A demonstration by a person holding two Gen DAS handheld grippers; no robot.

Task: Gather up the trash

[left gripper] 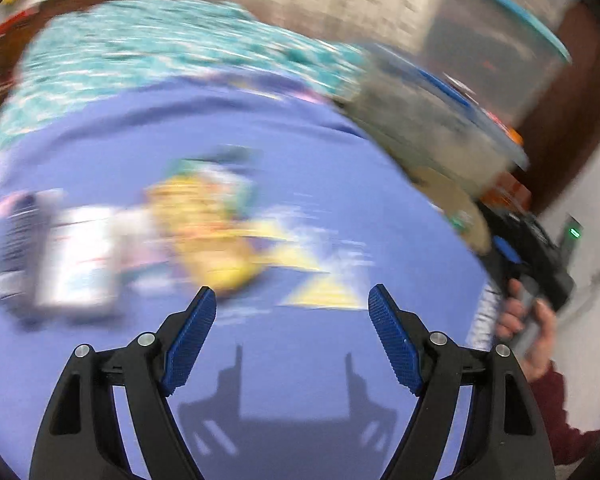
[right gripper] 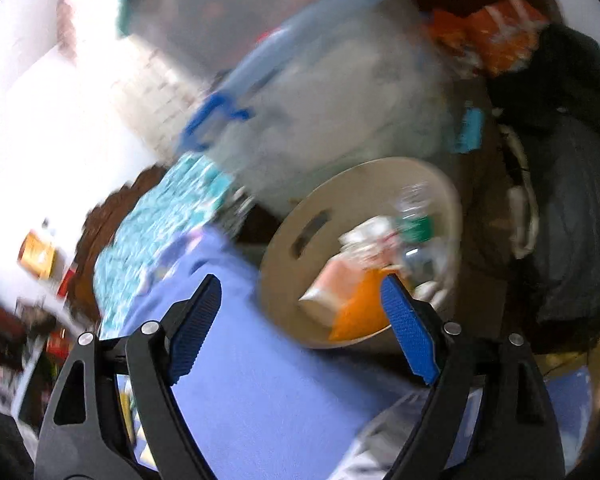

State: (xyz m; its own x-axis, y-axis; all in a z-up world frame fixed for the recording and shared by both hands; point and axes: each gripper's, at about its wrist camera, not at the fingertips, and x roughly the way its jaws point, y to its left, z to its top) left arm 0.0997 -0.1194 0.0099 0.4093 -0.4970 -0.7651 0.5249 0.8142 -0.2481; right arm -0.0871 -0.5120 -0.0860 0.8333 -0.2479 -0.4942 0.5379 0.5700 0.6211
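Observation:
Both views are motion-blurred. In the left wrist view, trash lies on a purple sheet (left gripper: 300, 140): a yellow wrapper (left gripper: 208, 236), a white packet (left gripper: 80, 256), a dark item (left gripper: 16, 240) and yellow and white scraps (left gripper: 324, 292). My left gripper (left gripper: 292, 300) is open and empty, just short of the scraps. In the right wrist view, a beige bin (right gripper: 300, 236) beside the bed holds a peach carton (right gripper: 332, 288), an orange wrapper (right gripper: 364, 312) and a green-capped bottle (right gripper: 416, 224). My right gripper (right gripper: 300, 292) is open and empty, over the bed edge near the bin.
Clear plastic storage tubs with blue lids (right gripper: 340, 92) stand behind the bin. A teal patterned blanket (left gripper: 140, 48) lies at the far end of the bed. Dark bags (right gripper: 572, 200) and an orange packet (right gripper: 500, 36) are at the right. The right hand and its gripper (left gripper: 532, 264) show in the left view.

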